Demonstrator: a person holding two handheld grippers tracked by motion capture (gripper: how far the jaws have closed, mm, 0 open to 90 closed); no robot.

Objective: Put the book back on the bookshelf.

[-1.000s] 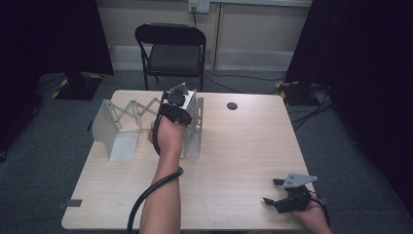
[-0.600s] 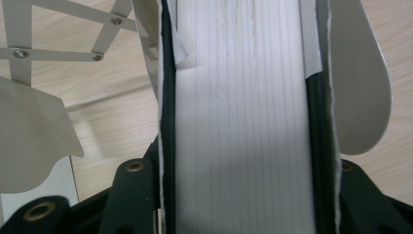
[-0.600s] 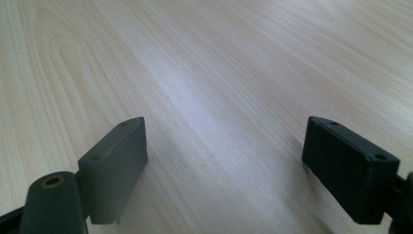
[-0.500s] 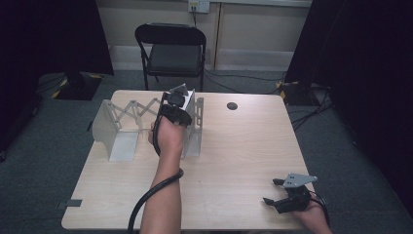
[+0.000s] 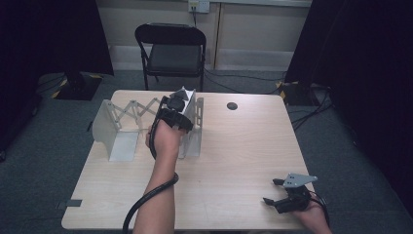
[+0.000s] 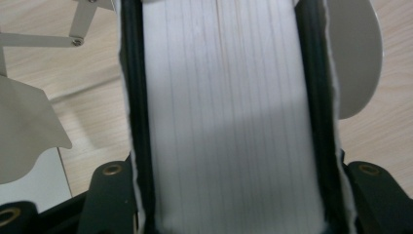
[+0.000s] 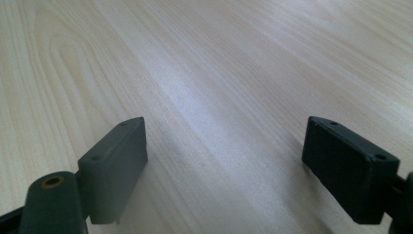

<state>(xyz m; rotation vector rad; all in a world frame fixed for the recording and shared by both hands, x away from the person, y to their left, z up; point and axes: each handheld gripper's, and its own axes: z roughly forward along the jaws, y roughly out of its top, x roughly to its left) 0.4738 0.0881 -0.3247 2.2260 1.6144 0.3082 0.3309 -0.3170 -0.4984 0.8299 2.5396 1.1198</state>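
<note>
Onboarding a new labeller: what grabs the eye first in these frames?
First, the white expandable bookend rack at the table's far left, its scissor links stretched between two end plates. The left gripper is at the rack's right plate; in the left gripper view a white ribbed slab sits between its jaws. The right gripper rests open and empty at the near right corner of the table.

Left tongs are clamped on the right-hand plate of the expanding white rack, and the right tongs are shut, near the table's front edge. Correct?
Not quite: the right tongs are open, jaws wide apart over bare table, as the right gripper view shows. The left tongs are indeed clamped on the rack's right-hand plate.
</note>
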